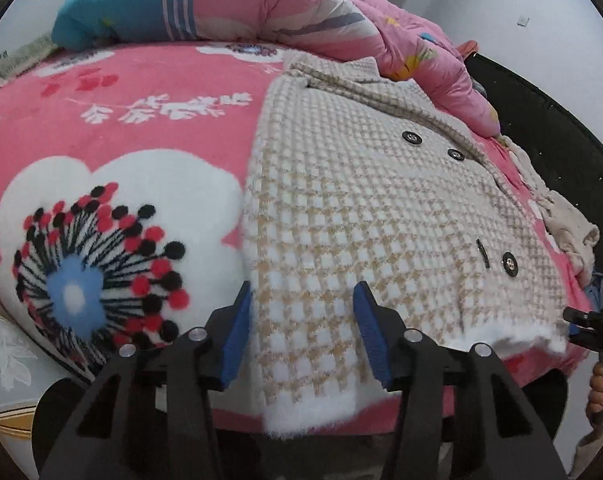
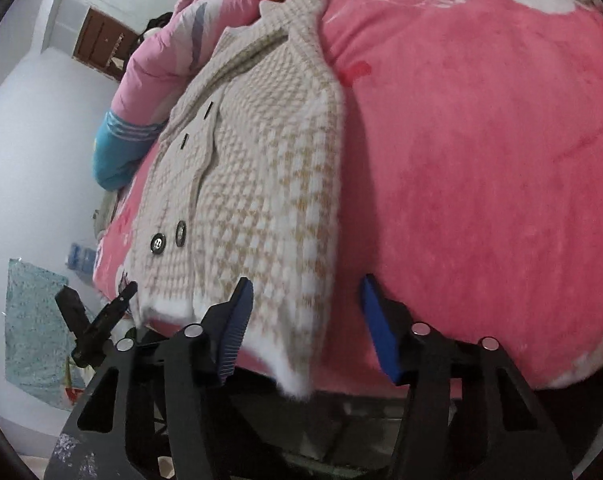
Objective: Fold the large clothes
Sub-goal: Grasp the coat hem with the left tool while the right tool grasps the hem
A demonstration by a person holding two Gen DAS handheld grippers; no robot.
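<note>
I see the checked coat lying flat on the pink blanket over the bed, its fluffy white hem at the near edge, black buttons facing up. My left gripper and right gripper both stand open above the hem, apparently not touching it. A pink quilt is bunched at the far side.

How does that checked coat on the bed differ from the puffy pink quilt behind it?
The checked coat is woven in small beige and white squares, while the pink quilt is smooth padded fabric with a printed pattern and a blue end. The coat lies spread flat, its fuzzy white hem reaching the bed's near edge; the quilt is bunched in a heap at the far side. The coat has dark buttons; the quilt shows none. Both rest on the pink flowered blanket.
</note>
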